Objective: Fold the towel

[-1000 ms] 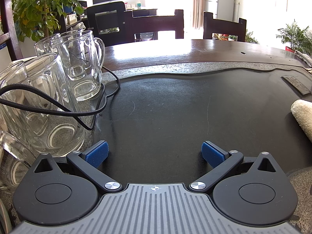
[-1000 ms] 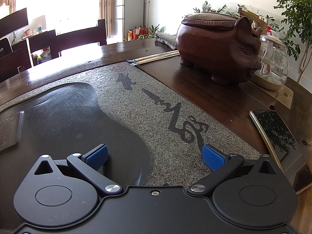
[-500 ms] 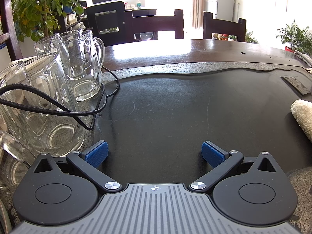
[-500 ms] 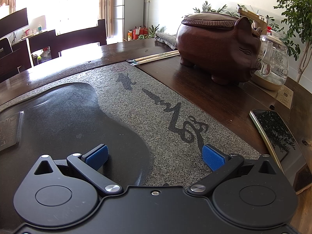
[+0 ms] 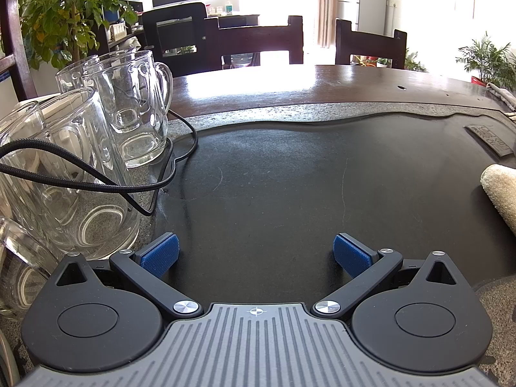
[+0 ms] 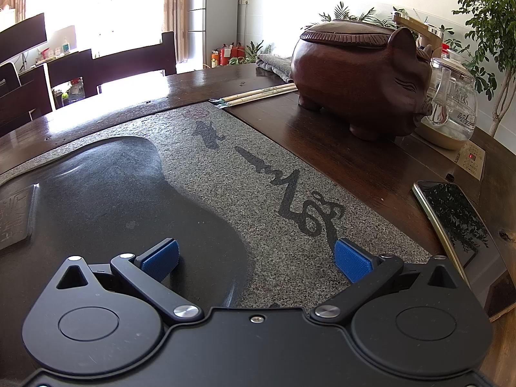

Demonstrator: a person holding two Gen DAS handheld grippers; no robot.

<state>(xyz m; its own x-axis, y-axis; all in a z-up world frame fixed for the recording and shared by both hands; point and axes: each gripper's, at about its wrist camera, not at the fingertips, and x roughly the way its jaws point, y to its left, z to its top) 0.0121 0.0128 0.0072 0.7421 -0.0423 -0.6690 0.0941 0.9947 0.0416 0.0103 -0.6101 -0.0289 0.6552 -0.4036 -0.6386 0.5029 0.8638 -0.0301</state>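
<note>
A beige towel [image 5: 501, 193] shows only as a rounded folded edge at the right border of the left wrist view, lying on the dark stone tray [image 5: 290, 177]. My left gripper [image 5: 256, 254] is open and empty, low over the tray, well left of the towel. My right gripper [image 6: 256, 259] is open and empty over the tray's edge and the speckled granite slab [image 6: 258, 200]. The towel is not in the right wrist view.
Several glass mugs [image 5: 129, 106] and a black cable [image 5: 96, 183] crowd the left. A wooden pig [image 6: 361, 77], chopsticks [image 6: 258, 95], a glass kettle [image 6: 454, 103], a phone [image 6: 451, 219] and a grey cloth [image 6: 274, 63] stand to the right. Chairs [image 5: 258, 42] line the far side.
</note>
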